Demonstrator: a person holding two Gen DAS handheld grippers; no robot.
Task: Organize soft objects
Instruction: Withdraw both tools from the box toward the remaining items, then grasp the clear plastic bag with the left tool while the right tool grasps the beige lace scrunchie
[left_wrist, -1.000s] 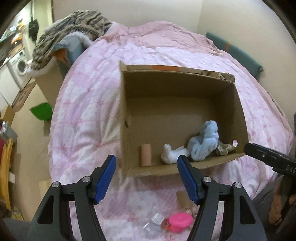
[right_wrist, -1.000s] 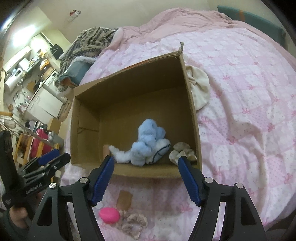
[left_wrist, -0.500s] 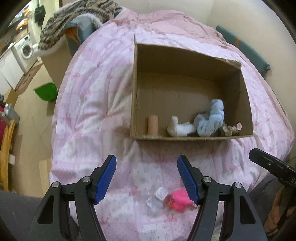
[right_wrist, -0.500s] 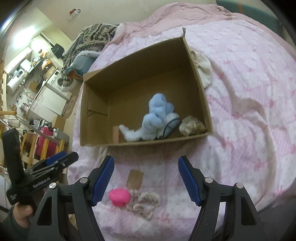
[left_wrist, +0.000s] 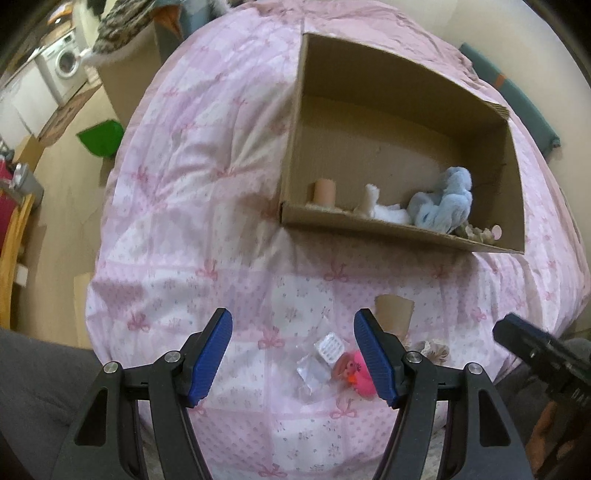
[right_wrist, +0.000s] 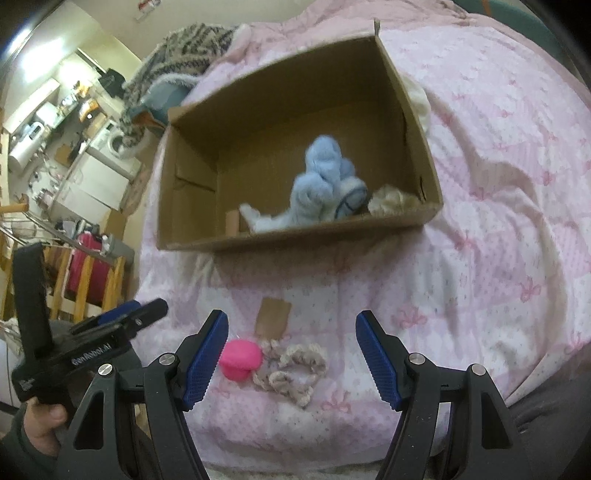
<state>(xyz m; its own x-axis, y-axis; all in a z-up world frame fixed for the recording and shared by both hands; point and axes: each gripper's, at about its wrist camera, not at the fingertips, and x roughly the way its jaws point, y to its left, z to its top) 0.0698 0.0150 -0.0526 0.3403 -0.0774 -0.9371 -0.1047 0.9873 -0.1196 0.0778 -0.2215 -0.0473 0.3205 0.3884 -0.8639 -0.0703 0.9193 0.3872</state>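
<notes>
A cardboard box (left_wrist: 402, 236) (right_wrist: 295, 236) lies on a pink quilt and holds a blue plush toy (left_wrist: 443, 206) (right_wrist: 321, 184), a white soft piece (left_wrist: 380, 206) and a beige scrunchie (right_wrist: 391, 197). On the quilt in front lie a pink round toy (right_wrist: 240, 358) (left_wrist: 356, 373), a beige twisted scrunchie (right_wrist: 291, 369) and clear plastic packets (left_wrist: 321, 358). My left gripper (left_wrist: 293, 354) hangs open above the packets. My right gripper (right_wrist: 291, 358) hangs open above the beige scrunchie. Nothing is held in either one.
A brown cardboard scrap (right_wrist: 273, 317) (left_wrist: 393, 310) lies between the box and the small items. A cream cloth (right_wrist: 417, 99) sits behind the box's right wall. Past the bed's left edge are the floor, a green object (left_wrist: 101, 138) and a washing machine (left_wrist: 64, 70).
Both grippers have drawn back from the box and sunk toward the bed's near edge. The pink toy, the scrunchie and the packets now sit between the fingers' lines. Jaw gaps look unchanged.
</notes>
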